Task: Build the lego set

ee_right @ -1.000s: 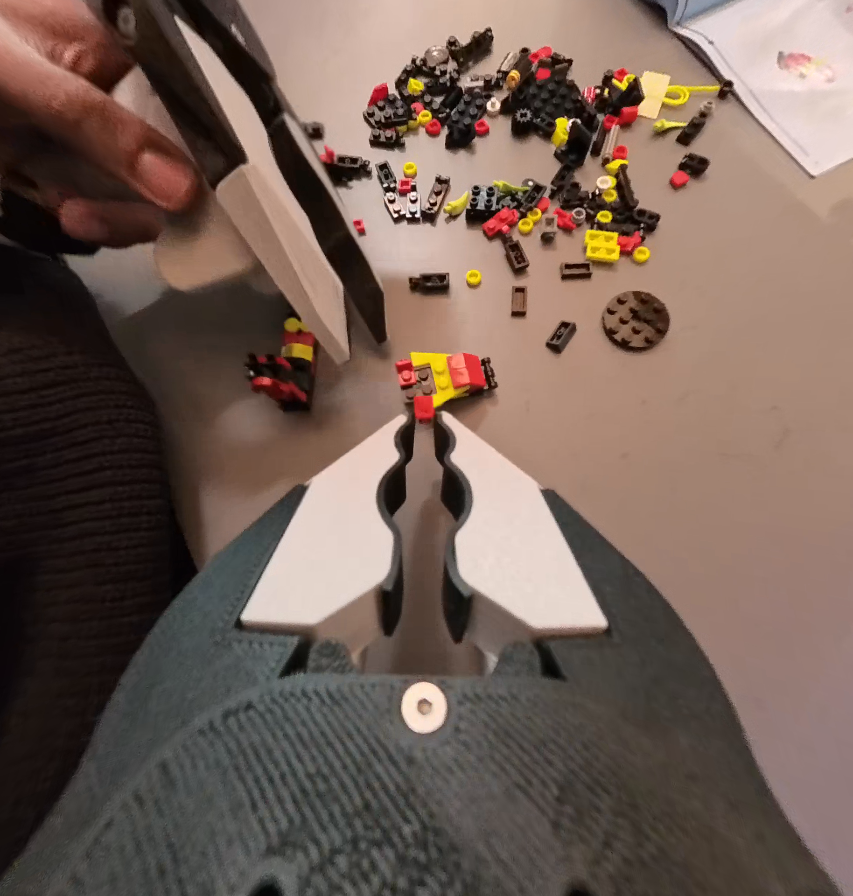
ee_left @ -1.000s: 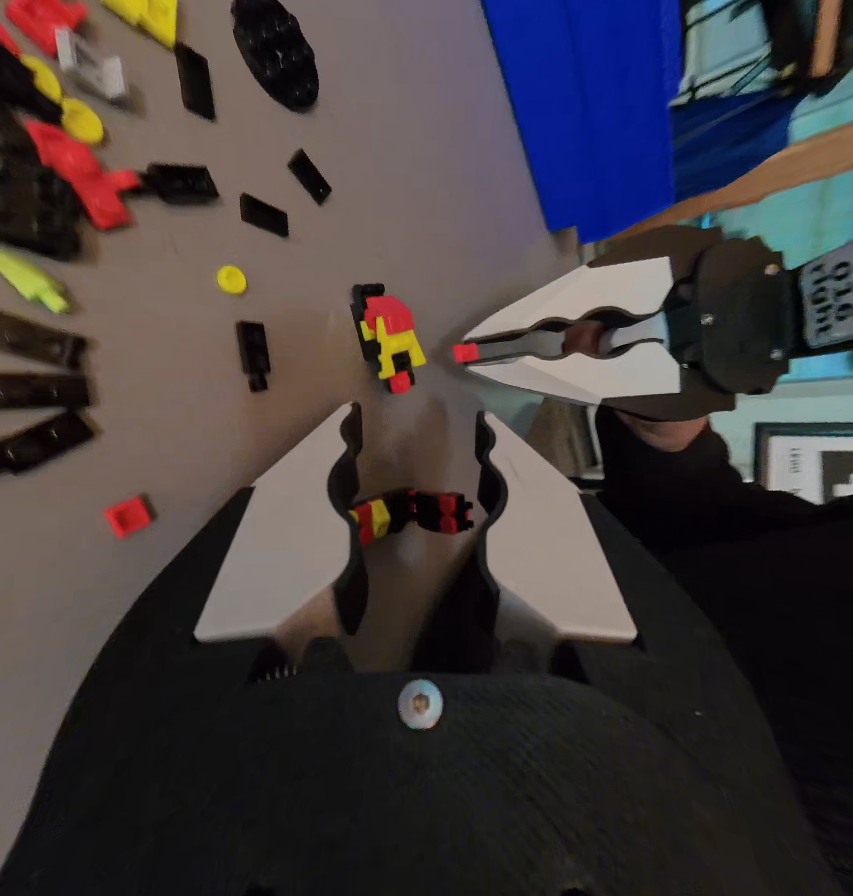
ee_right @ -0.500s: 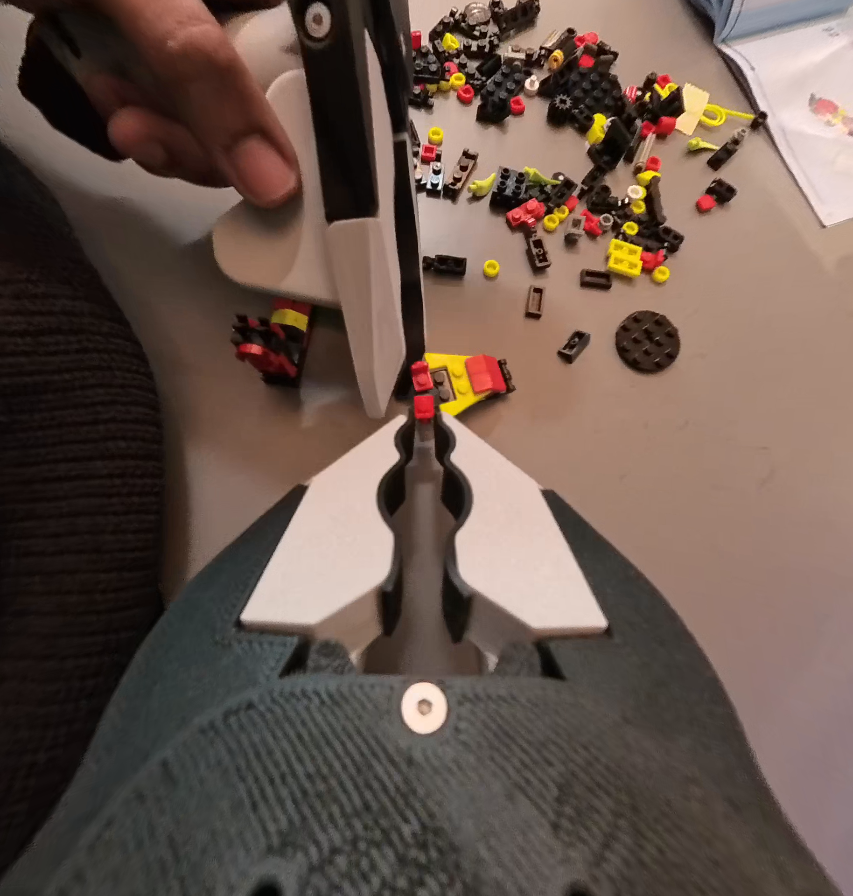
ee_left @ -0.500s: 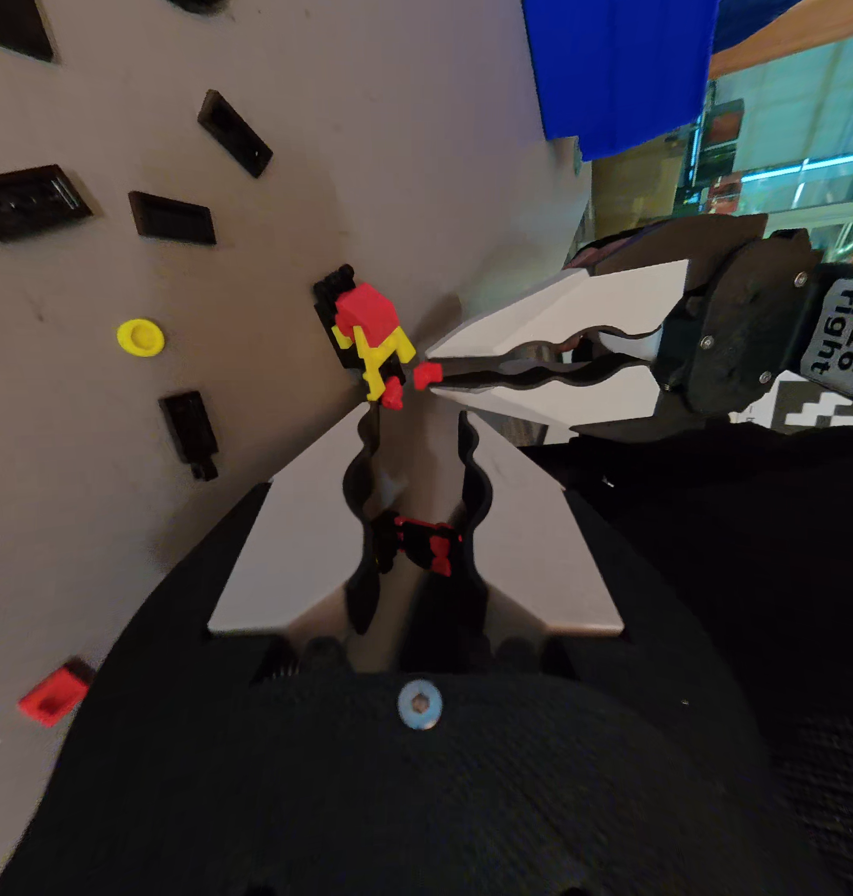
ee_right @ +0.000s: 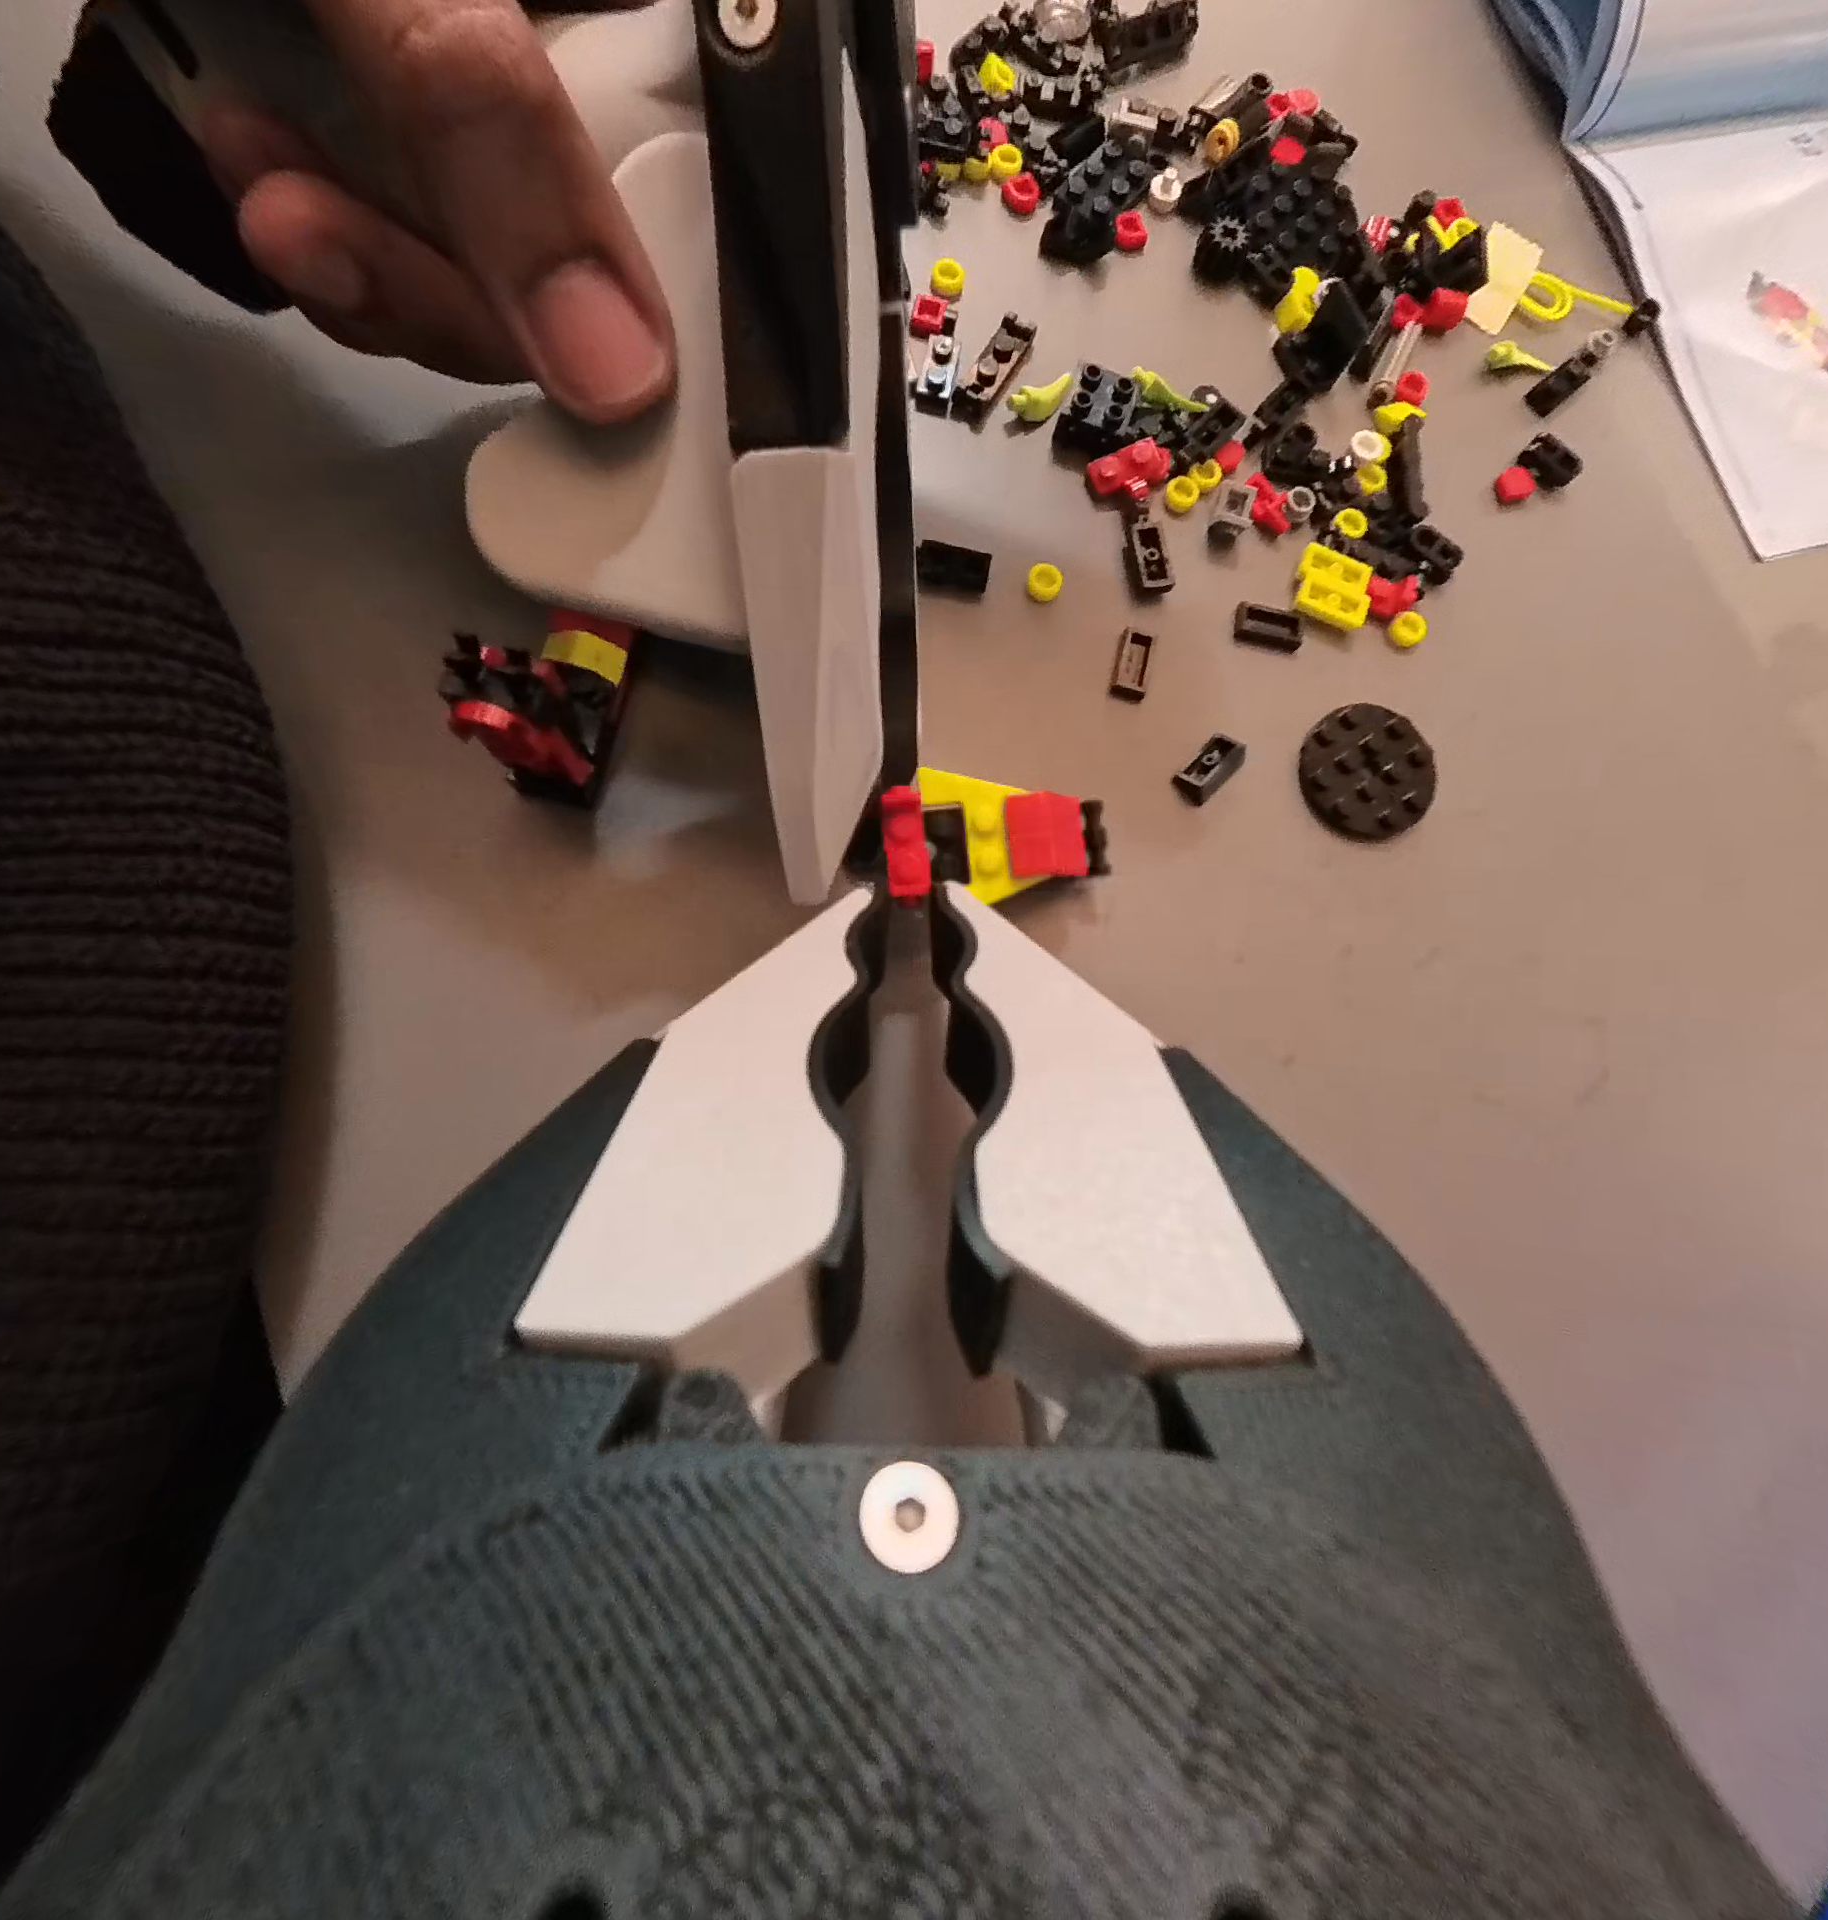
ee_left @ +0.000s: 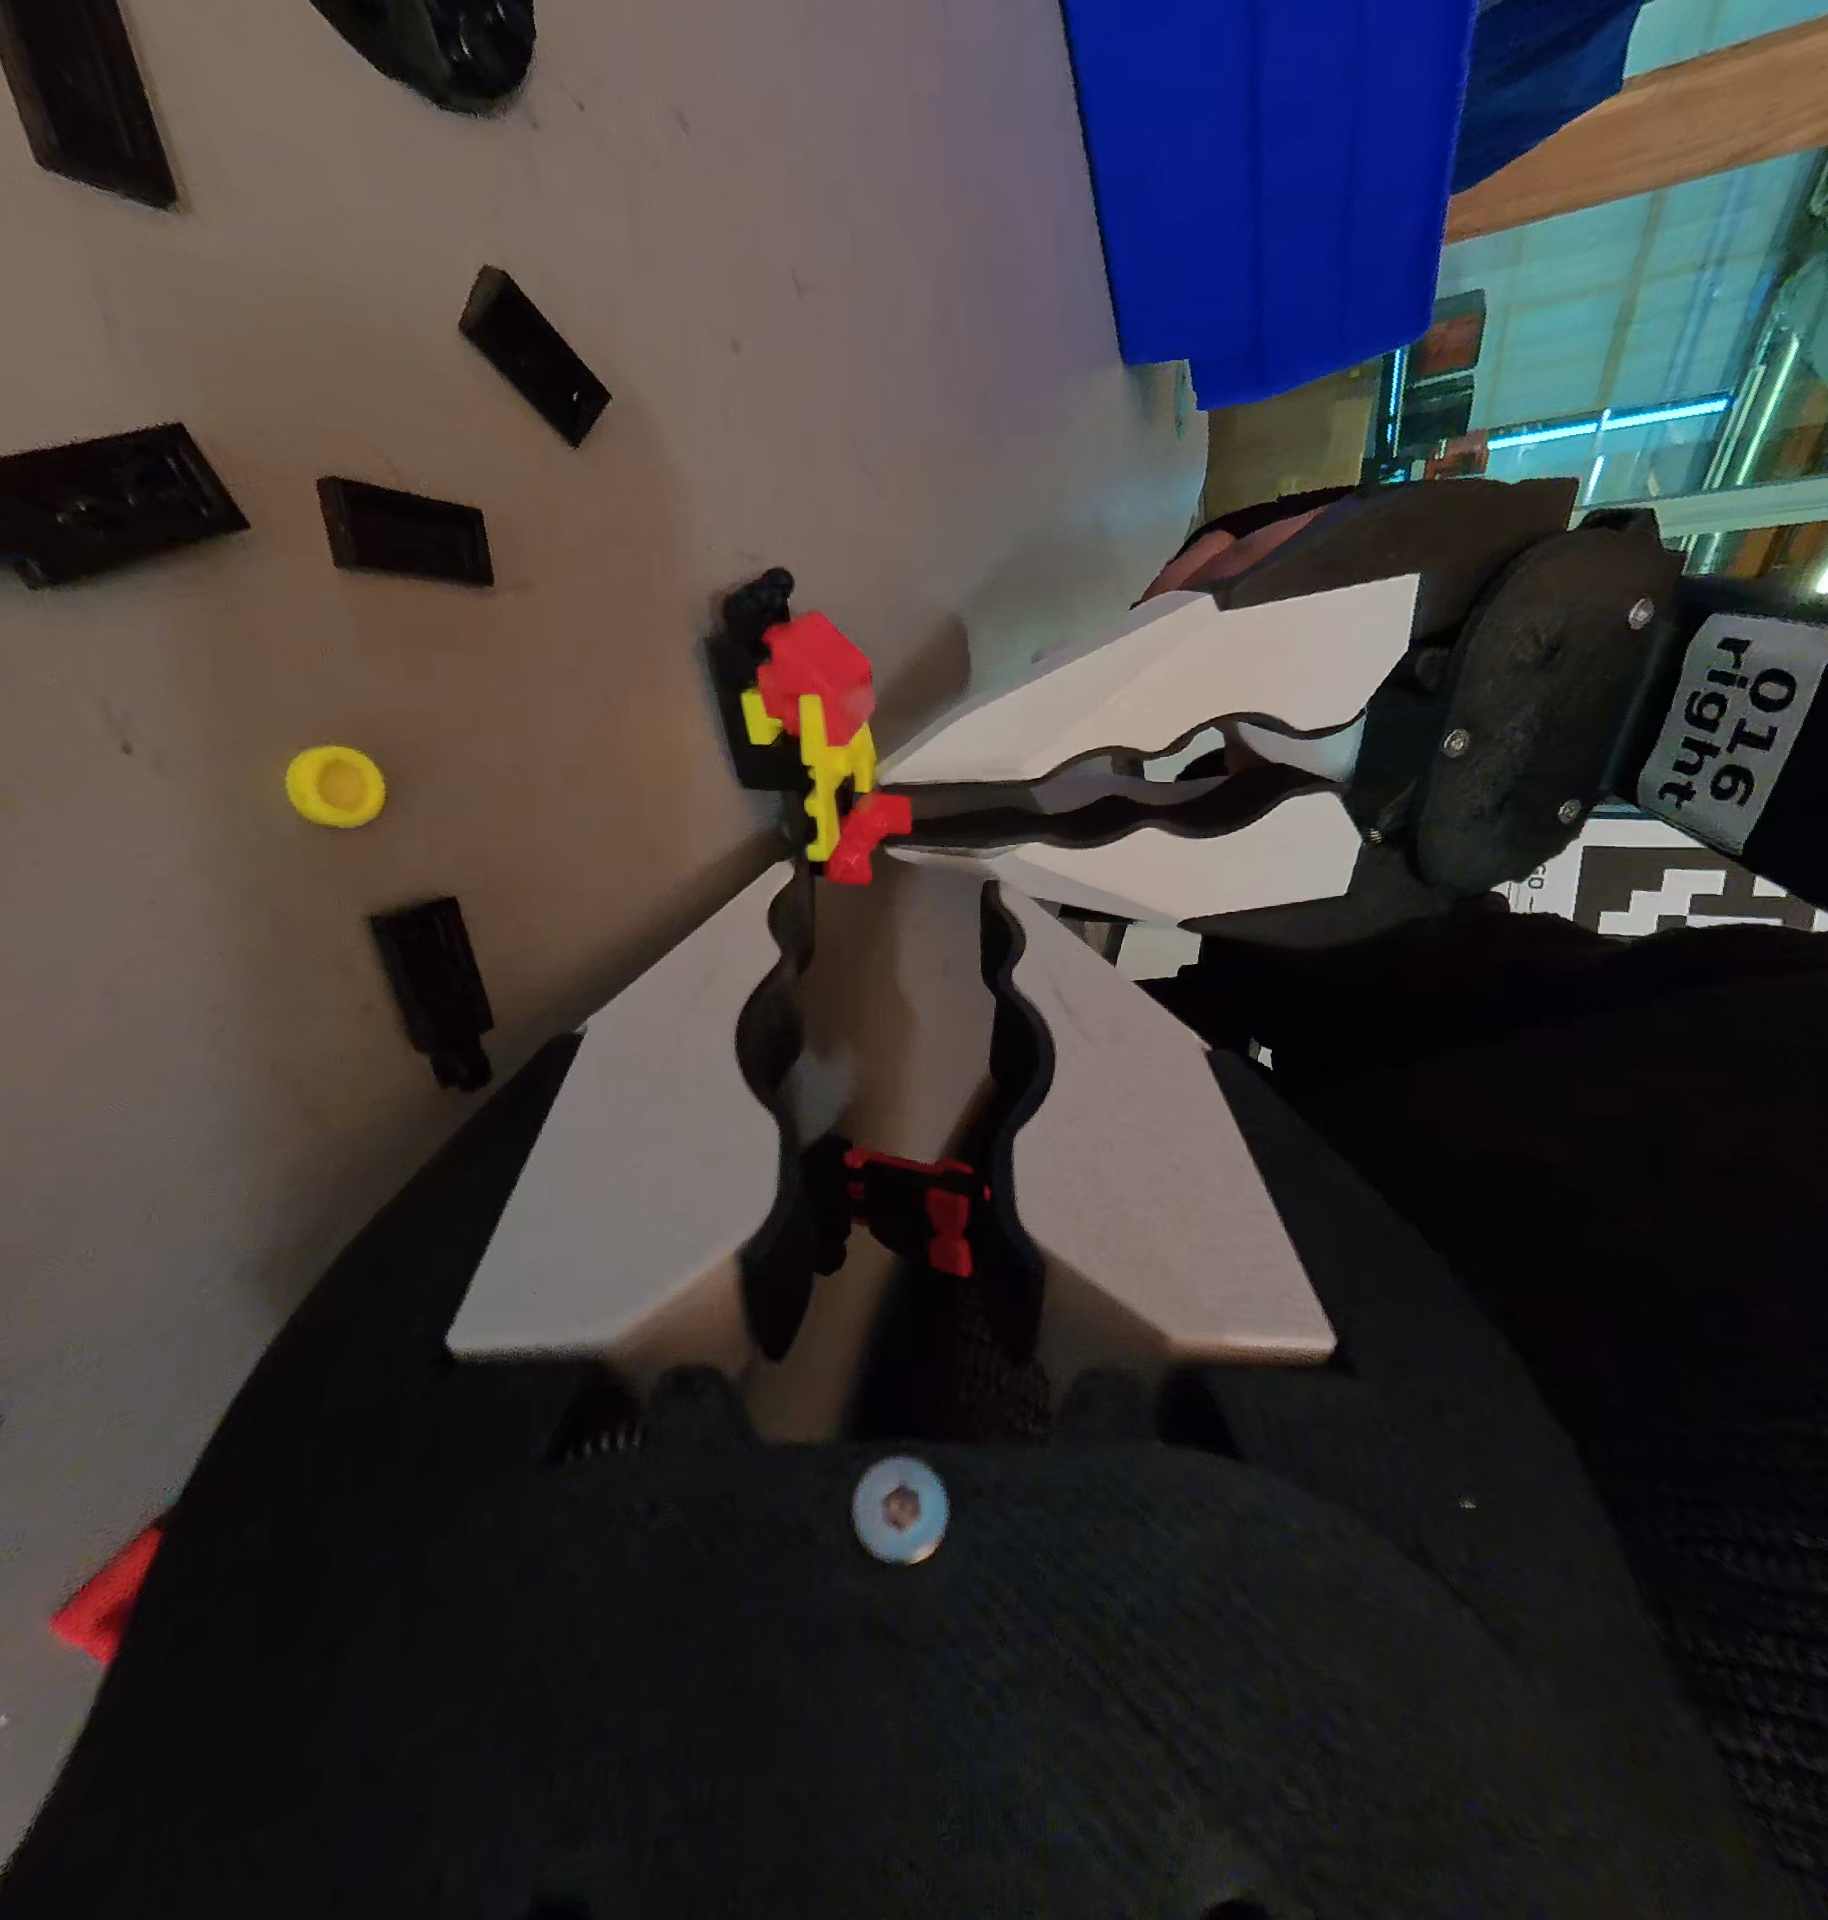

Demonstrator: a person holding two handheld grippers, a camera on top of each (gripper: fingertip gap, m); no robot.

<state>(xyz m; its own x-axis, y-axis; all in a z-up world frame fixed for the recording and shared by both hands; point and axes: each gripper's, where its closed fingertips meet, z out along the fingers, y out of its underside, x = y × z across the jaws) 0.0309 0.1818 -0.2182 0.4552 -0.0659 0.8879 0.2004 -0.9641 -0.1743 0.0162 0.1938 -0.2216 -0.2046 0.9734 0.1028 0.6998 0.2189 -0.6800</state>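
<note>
Lego pieces fill this grey tabletop (ee_right: 1409,1091), and the partly built yellow, red and black lego model (ee_right: 1003,836) lies flat just beyond the right gripper's (ee_right: 905,899) fingertips. That gripper's 2 white fingers are pinched onto a small red lego brick (ee_right: 902,871), which touches the near end of the model beside another red piece already on it. In the left wrist view the same right gripper (ee_left: 889,821) comes in from the side, its tips pressed together on the red brick (ee_left: 868,826) against the model (ee_left: 801,727).

The left gripper (ee_left: 894,904) has its fingers spread apart with nothing between the tips; 1 finger's tip (ee_left: 796,904) stands right beside the model, whether touching it cannot be told. Between its fingers, nearer the palm, a second small black and red lego assembly (ee_left: 905,1205) is seen on the table. From the right wrist view that assembly (ee_right: 541,717) sits off to the left of the left gripper's white finger (ee_right: 816,665), which a person's hand (ee_right: 422,197) holds.

Beyond both grippers' fingertips lie a loose heap of black, red and yellow lego parts (ee_right: 1253,343), a black round studded plate (ee_right: 1367,771) and a small yellow round stud (ee_left: 335,787).
</note>
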